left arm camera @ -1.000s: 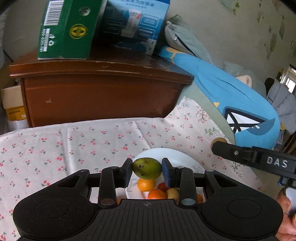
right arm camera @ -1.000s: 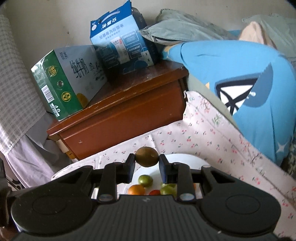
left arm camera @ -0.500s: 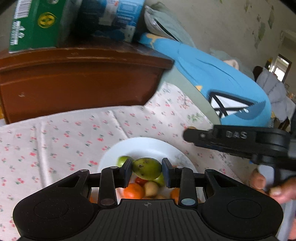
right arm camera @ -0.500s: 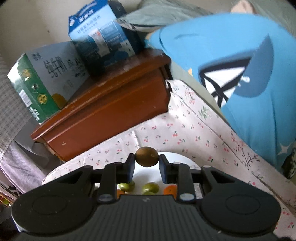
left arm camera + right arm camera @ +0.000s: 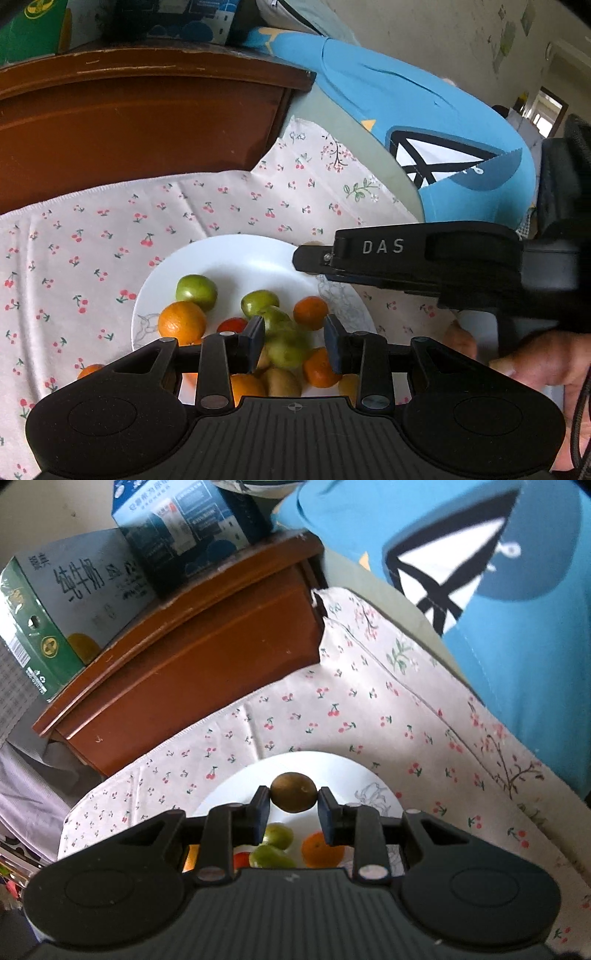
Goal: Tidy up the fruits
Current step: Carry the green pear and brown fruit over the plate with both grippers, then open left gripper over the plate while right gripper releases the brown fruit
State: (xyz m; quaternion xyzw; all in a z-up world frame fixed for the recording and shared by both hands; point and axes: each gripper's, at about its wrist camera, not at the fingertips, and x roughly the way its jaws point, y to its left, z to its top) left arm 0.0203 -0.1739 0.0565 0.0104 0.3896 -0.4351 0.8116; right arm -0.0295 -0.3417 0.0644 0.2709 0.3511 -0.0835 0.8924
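Note:
A white plate (image 5: 221, 251) on the cherry-print cloth holds several fruits: green ones (image 5: 195, 291), oranges (image 5: 181, 322), a red one (image 5: 232, 325) and brownish ones. My left gripper (image 5: 294, 345) hovers over the plate's near side. A blurred green fruit (image 5: 286, 349) hangs low between its pads, with a gap to the right pad, so they are not pressing on it. My right gripper (image 5: 293, 801) is over the plate (image 5: 314, 762); its jaws are opening, but its pads still touch a brown fruit (image 5: 293, 792). It also shows from the side as the right gripper (image 5: 308, 256).
A brown wooden cabinet (image 5: 192, 657) stands behind the cloth, with a green carton (image 5: 40, 627) and a blue carton (image 5: 184, 524) on top. A big blue plush cushion (image 5: 424, 122) lies at the right. A hand (image 5: 535, 365) holds the right gripper. One orange (image 5: 90, 369) lies left of the plate.
Both grippers have come down and closer over the plate. The green fruit, gripped between the left pads before, has dropped lower and blurred. The brown fruit stays between the right pads.

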